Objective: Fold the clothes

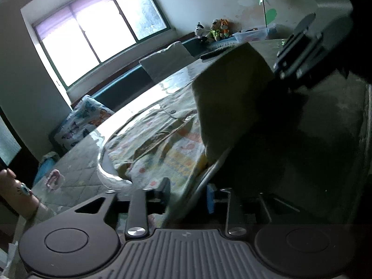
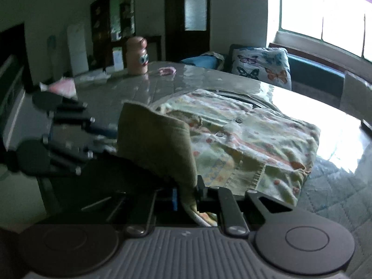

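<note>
A: Left wrist view first. The pale, flower-printed knitted cardigan (image 1: pixel 162 137) lies mid-frame on the glossy quilted table (image 1: pixel 76 176); its olive underside flap is lifted at centre right. The left gripper (image 1: pixel 188 194) at the bottom has cloth between its fingers, but whether they pinch I cannot tell.

B: Right wrist view: the right gripper (image 2: pixel 188 195), bottom centre, is clamped on the raised hem. The cardigan looks soft, light and floppy, so I'd hold it by the ribbed edge.
</note>
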A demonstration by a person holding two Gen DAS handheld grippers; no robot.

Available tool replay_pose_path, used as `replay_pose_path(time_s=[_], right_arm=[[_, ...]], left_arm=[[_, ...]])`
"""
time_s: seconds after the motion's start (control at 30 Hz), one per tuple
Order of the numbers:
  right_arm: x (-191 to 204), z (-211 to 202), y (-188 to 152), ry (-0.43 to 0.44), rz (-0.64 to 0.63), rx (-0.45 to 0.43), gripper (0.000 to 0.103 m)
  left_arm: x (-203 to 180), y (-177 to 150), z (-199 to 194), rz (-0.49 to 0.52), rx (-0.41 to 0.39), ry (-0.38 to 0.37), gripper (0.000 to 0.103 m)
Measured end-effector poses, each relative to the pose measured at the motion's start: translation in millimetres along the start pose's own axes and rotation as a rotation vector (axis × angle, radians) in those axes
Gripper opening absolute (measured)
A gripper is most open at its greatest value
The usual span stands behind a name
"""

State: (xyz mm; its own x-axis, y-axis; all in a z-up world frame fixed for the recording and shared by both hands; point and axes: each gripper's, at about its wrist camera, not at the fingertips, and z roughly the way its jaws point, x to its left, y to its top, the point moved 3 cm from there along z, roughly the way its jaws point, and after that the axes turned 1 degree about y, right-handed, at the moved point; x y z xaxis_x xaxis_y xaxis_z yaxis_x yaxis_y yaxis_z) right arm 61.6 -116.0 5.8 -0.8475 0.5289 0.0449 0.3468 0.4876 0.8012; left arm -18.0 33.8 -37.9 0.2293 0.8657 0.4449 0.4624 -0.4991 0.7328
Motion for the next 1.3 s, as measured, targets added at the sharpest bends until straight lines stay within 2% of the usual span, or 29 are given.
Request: replay_pose_path(time_s=[0.13, 0.23, 0.4, 0.53, 0.8, 1.0, 1.17, 1.3], right_arm=[[-3, -10, 10, 0.001, 0.036, -0.030, 0.011], [-3, -16, 15, -0.004, 0.048, -0.044, 0.011], [0, -24, 17, -0.015, 0.045, -0.055, 0.010], [6, -40, 19, -0.003, 0.038, -0.068, 0.010], [25, -101, 17, 0.055, 0.040, -0.054, 0.009], [13, -100, 32, 0.051, 0.041, -0.050, 0.009], [-17, -70, 64, 0.043, 0.031, -0.041, 0.009], [-43, -39, 86, 0.037, 0.020, -0.018, 0.009]], left_arm=[[-1, -2, 0, 0.027, -0.011, 0.034, 0.039], [1, -5, 0, 0.035, -0.021, 0.055, 0.020], [4, -1, -20, 0.034, -0.065, 0.062, 0.010], [8, 7, -46, -0.012, -0.084, 0.020, 0.009], [7, 26, -113, -0.063, -0.098, -0.127, 0.008], [20, 42, -93, -0.118, -0.091, -0.113, 0.008], [48, 56, -61, -0.172, -0.090, -0.103, 0.008], [74, 62, -16, -0.220, -0.038, -0.106, 0.008]])
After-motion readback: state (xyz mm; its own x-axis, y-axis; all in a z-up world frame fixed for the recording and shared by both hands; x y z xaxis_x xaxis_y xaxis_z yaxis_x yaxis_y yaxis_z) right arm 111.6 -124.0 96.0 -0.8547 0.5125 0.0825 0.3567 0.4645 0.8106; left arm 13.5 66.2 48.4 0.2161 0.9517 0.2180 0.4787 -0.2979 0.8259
